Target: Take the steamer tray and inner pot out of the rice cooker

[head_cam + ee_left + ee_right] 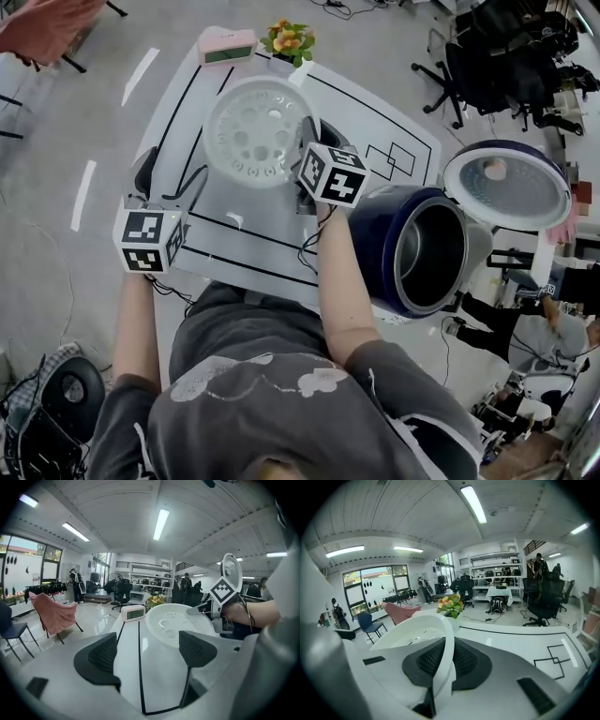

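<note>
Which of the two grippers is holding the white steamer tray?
The right gripper: its jaws are shut on the rim of the steamer tray. The left gripper is open and holds nothing.

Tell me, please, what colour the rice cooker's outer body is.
The round rice cooker body is dark blue, clearest in the head view.

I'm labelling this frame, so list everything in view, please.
steamer tray: one, white, over the table, rim in right gripper
rice cooker: one, dark blue, lid open, table's right edge
inner pot: one, metal, inside the rice cooker
clock: one, pink, table's far end
flowers: one pot, yellow-orange, beside the clock
table: one, white with black lines
office chairs: several, black, floor beyond
left gripper: one, open, empty, left of tray
right gripper: one, shut on the steamer tray
</note>
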Demonstrator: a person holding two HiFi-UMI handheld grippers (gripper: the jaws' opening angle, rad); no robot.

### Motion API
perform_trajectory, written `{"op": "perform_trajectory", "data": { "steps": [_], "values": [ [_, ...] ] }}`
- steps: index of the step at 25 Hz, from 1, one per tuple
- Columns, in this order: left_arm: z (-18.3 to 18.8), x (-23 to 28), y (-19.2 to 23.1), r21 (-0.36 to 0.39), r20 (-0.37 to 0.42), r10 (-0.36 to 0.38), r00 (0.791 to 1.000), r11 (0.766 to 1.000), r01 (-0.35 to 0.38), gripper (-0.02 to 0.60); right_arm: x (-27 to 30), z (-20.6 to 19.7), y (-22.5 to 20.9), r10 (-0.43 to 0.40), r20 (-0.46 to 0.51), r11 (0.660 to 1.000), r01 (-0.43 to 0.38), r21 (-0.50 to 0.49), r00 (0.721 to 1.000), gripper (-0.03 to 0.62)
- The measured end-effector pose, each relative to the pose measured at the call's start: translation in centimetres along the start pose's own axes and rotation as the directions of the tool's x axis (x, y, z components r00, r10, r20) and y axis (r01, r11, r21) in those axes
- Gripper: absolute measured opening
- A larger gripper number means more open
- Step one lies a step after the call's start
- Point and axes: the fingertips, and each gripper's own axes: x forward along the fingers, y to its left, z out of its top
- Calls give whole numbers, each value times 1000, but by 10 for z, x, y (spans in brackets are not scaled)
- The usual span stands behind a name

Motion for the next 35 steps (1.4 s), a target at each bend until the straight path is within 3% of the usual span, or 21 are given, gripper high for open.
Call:
{"op": "perform_trajectory", "data": {
  "steps": [4,15,21,26,30,35],
  "values": [
    [-12,17,1,-5,-33,-19,999,1000,19,408,24,-18,-17,-48,-24,997,50,52,999,49],
    [-17,43,-7,-4,-57,-50,997,999,50,408,54,-40,-30,-86,-73,994,91,69,994,49],
    [-20,47,-12,-4,-64,-57,996,998,57,408,63,-56,-36,-117,-131,992,122,33,984,52],
    [-21,47,-12,1,-66,-59,996,998,59,408,68,-67,-31,-104,-196,995,102,-22,975,67],
    [-17,45,-10,7,-57,-53,997,999,54,408,66,-67,-27,-89,-189,996,88,-16,978,168],
    [-7,41,-12,15,-32,-57,998,998,58,408,50,-49,-24,-96,-121,995,93,-29,988,247]
  ]
}}
